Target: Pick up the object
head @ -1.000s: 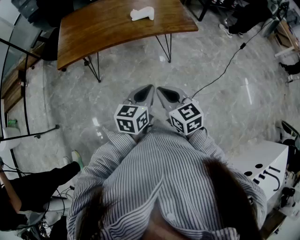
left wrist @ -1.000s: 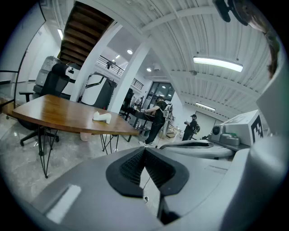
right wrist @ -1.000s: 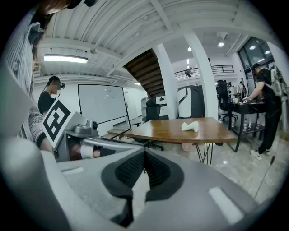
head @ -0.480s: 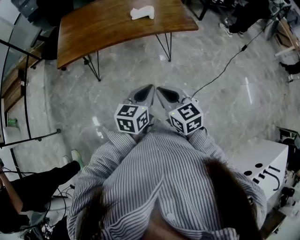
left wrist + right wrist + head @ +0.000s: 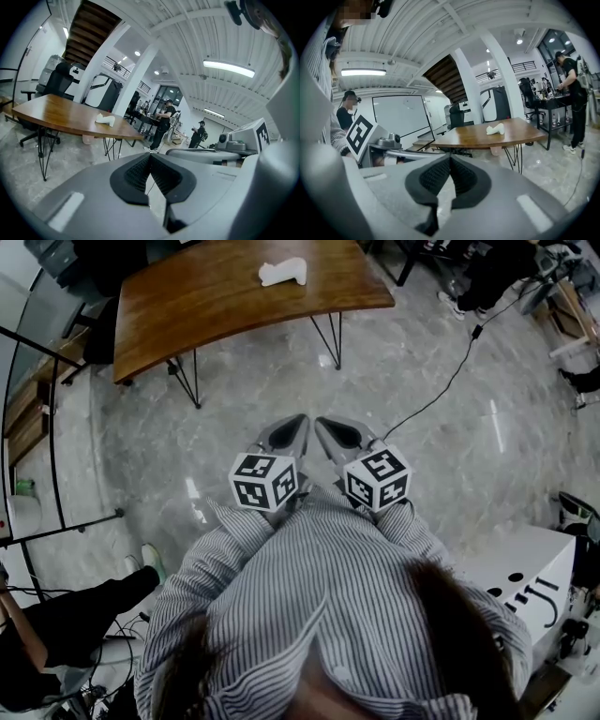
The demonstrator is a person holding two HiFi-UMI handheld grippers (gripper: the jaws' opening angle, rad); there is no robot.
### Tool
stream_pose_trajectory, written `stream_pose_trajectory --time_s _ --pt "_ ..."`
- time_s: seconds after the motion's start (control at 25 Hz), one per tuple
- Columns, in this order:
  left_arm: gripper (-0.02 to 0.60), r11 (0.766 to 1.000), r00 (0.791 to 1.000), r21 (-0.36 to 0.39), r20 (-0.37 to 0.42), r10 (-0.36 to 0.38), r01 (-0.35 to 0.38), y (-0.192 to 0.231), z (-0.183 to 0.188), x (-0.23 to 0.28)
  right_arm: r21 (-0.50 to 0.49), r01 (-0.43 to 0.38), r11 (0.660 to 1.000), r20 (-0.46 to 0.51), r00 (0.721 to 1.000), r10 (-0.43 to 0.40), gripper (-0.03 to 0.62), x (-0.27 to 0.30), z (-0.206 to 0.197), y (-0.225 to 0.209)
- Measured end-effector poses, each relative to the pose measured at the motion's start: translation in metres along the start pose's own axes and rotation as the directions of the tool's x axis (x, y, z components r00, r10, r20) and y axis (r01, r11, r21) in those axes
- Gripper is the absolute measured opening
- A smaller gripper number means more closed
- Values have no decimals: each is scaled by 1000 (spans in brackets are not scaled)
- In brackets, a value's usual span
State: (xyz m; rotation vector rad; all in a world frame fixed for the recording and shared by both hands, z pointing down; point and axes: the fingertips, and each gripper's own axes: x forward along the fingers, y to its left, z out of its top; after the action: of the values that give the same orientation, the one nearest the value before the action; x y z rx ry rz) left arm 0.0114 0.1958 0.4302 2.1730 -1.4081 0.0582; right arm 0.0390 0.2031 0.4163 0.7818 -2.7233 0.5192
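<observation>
Both grippers are parked close in front of the person's chest, over the marble floor (image 5: 441, 418), nowhere near the job yet. The left gripper (image 5: 150, 154) has its fingers (image 5: 136, 174) pressed together with nothing between them. Same story on the right gripper (image 5: 450, 157): fingers (image 5: 464, 177) closed tight and empty.

The object (image 5: 283, 271) is a small white lumpy thing sitting alone on the wooden counter (image 5: 206, 310). It's toward the counter's far right part and well apart from both grippers, with open floor in between.

It's longer than it is wide. From the head view the long axis runs roughly left-right along the counter, with the right end angled a bit farther away. The right gripper view (image 5: 495, 129) shows it kinda bone-shaped, fatter at the ends with a slimmer middle.

My guess is it's light, so weight shouldn't be an issue. I honestly can't tell if it's hard plastic or something soft and squishy. I'd open up wide, come in across the short axis, and pinch the narrow waist in the middle. A smooth surface might let it squirt out, so I'd close slow and centered.
</observation>
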Motion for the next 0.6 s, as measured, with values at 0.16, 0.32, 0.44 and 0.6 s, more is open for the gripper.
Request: stream_pose_trajectory --time_s 0.16,0.32,0.44,0.6 --pt "2 1000 1000 -10 -1 -9 9 -9 3 18 5 9 1000 -8 1000 -9 0 -7 0 -20" --pt "2 1000 1000 -1 -13 -11 11 -22 0 36 28 16 999 -2 1000 -16 0 -13 1 -44" --pt "2 1000 1000 -5 -24 3 -3 -21 -6 49 51 8 999 -20 1000 -7 0 -10 -7 -59" --pt "2 999 999 -40 -33 9 -10 -11 -4 67 69 -2 998 -32 999 4 0 -1 -8 -76"
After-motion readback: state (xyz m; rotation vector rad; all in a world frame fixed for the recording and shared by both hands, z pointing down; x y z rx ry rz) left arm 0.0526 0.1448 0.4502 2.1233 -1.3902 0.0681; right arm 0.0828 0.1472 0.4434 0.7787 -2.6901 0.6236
